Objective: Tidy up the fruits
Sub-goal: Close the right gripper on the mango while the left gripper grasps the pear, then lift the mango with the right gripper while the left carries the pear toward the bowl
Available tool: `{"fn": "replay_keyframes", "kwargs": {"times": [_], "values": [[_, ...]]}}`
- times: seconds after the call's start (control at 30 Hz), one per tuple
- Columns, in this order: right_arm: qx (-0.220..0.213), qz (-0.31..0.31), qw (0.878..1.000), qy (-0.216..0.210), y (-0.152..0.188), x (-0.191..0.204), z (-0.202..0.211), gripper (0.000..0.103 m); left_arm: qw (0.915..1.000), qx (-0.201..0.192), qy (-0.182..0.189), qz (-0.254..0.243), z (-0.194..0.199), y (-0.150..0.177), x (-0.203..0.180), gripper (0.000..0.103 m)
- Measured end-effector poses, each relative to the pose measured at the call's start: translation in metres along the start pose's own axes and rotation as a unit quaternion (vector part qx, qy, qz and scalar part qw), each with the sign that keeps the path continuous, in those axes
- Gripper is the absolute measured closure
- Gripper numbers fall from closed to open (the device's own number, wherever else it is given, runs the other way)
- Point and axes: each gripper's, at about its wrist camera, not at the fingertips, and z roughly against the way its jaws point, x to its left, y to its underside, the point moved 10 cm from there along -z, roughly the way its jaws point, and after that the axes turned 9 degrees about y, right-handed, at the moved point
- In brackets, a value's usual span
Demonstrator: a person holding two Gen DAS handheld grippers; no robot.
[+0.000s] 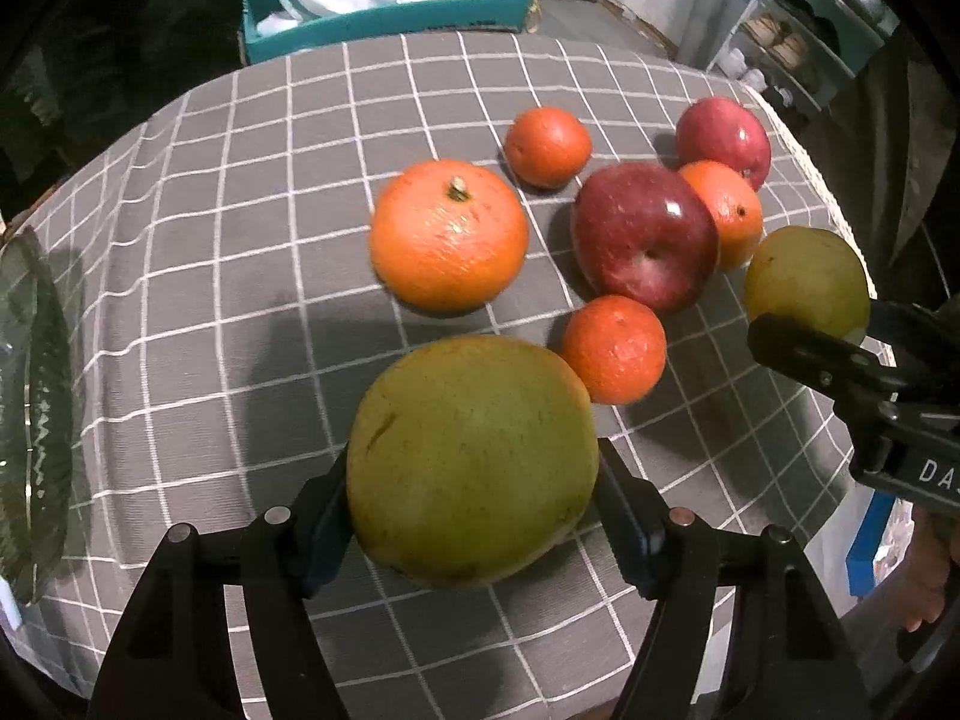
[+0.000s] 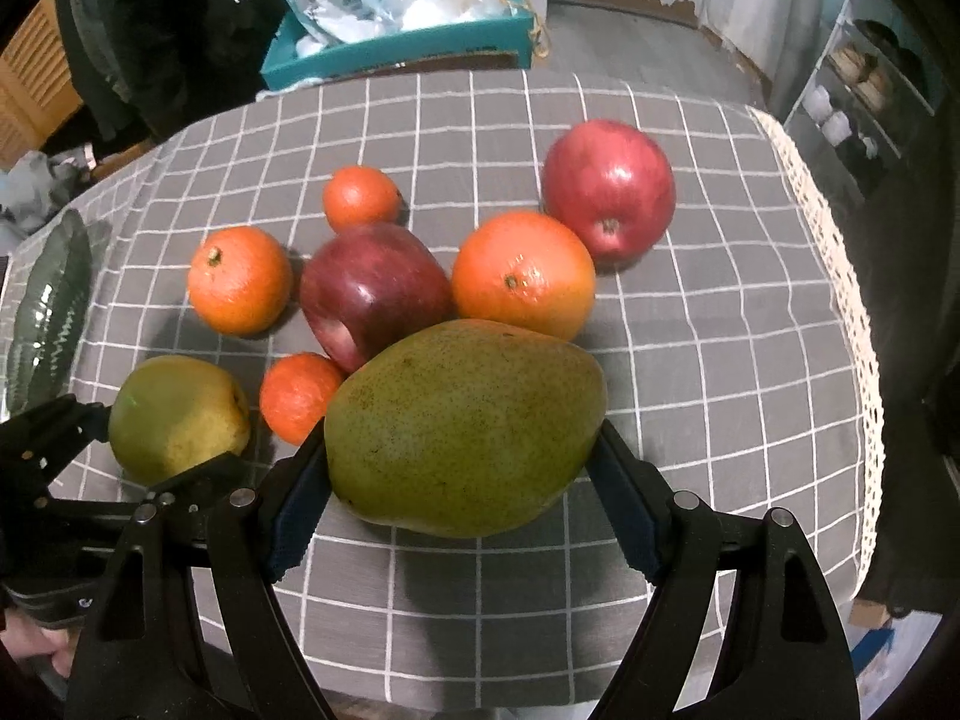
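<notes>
Fruits: two green pears are in the tools; four oranges and two red apples lie clustered on the desk (image 2: 750,276), which wears a grey checked cloth
Left tool (image 1: 474,516): its pads are clamped on both flanks of a rounder green pear (image 1: 471,459), which seems to hang clear of the cloth, on the near left of the cluster
Right tool (image 2: 465,498): closed across the width of a longer green pear (image 2: 465,426), pads pressing its left and right ends, the fruit lying sideways between them at the near side of the cluster
Nearest neighbours: a small orange (image 2: 297,396) sits just beside the long pear, and a dark red apple (image 2: 372,294) and a large orange (image 2: 522,273) lie just behind it
Other fruit: a second red apple (image 2: 609,186) lies at the far right, well apart from the tools
Possible destination: a green glass dish (image 1: 33,414) shows at the far left edge of the desk; whether it is the target cannot be told
Step in hand: carrying both pears away from the pile, by the look of it
Doing it well: keep both grips steady and lift each pear clear of its neighbours before going sideways, so the round oranges are not nudged into rolling; keep the two tools apart, and set each pear down on the surface before easing the jaws
</notes>
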Motion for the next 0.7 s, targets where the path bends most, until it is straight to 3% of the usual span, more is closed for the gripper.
{"fn": "replay_keyframes", "kwargs": {"times": [0.7], "values": [[-0.113, 0.007, 0.994, -0.001, -0.046, 0.022, 0.063, 0.022, 0.9924, -0.120, -0.025, 0.009, 0.095, -0.035, 0.010, 0.030]]}}
